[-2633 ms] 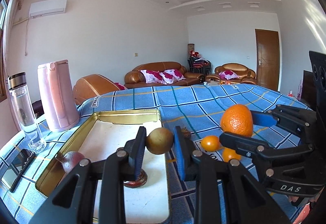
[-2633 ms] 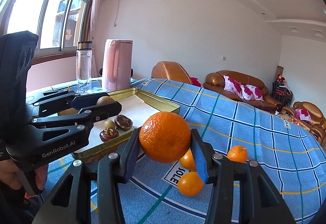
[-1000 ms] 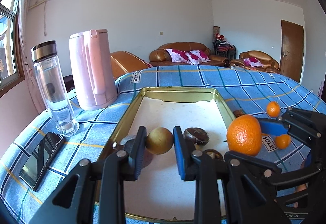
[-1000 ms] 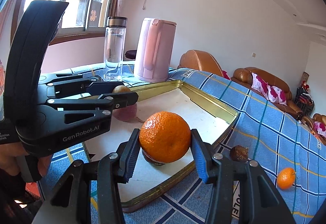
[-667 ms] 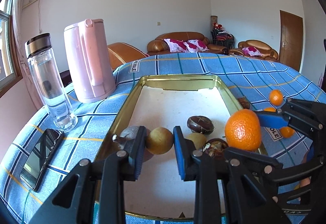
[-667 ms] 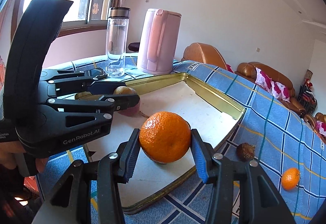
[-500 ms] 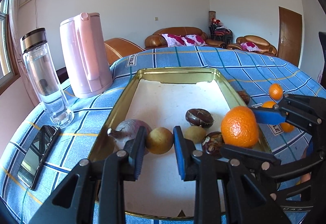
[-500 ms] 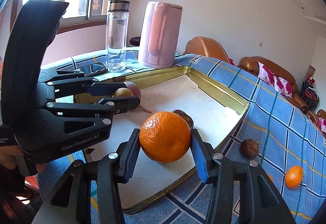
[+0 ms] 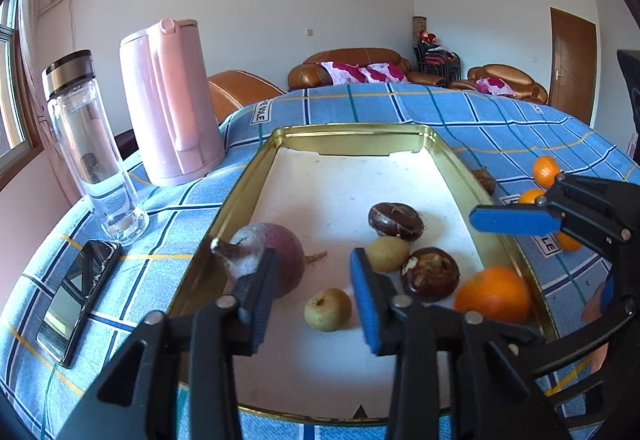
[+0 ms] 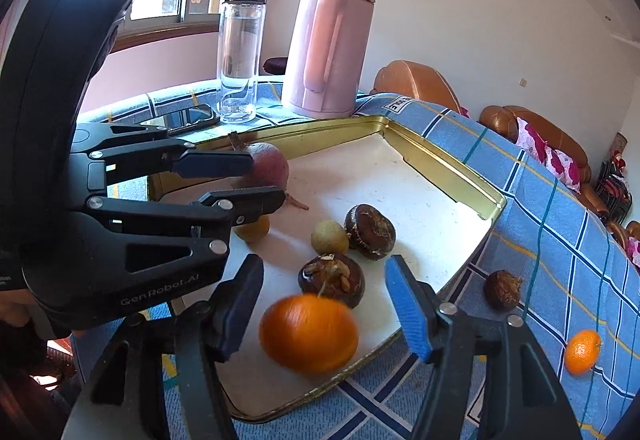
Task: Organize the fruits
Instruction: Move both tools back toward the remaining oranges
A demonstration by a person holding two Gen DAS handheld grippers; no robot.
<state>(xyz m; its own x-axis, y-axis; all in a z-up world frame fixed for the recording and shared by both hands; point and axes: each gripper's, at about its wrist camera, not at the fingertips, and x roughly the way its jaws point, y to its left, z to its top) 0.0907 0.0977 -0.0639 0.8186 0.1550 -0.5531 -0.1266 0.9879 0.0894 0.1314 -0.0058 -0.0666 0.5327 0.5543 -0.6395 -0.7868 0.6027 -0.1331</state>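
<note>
Both claws stand apart over the near end of the gold-rimmed tray (image 9: 256,168), and neither grips anything. The left gripper (image 9: 312,292) hangs with its jaws spread just above a small yellow-brown fruit (image 9: 328,309) lying on the white tray floor between them — judged to be freshly let go, since the gap is far wider than the fruit. The right gripper (image 10: 324,304) is likewise wide open around the big orange (image 10: 308,334), which shows blurred near the tray's near right edge; the blur suggests it is dropping or rolling, though whether it already touches the floor I cannot tell.

The rest of the tray's load clusters at this same near end: a red root vegetable (image 9: 266,258) against the left rim, two dark chestnut-like pieces (image 9: 396,215) and a second pale fruit (image 9: 387,254) toward the middle. The far half is bare, so there is room for more.

On the blue checked cloth (image 10: 560,224) beyond the tray's right rim lie things not yet gathered — a brown piece (image 10: 503,289) close to the rim and a small tangerine (image 10: 582,351) farther out, with more in the left view. The orange could roll against the rim, so the right gripper should rise clear before reaching for those
</note>
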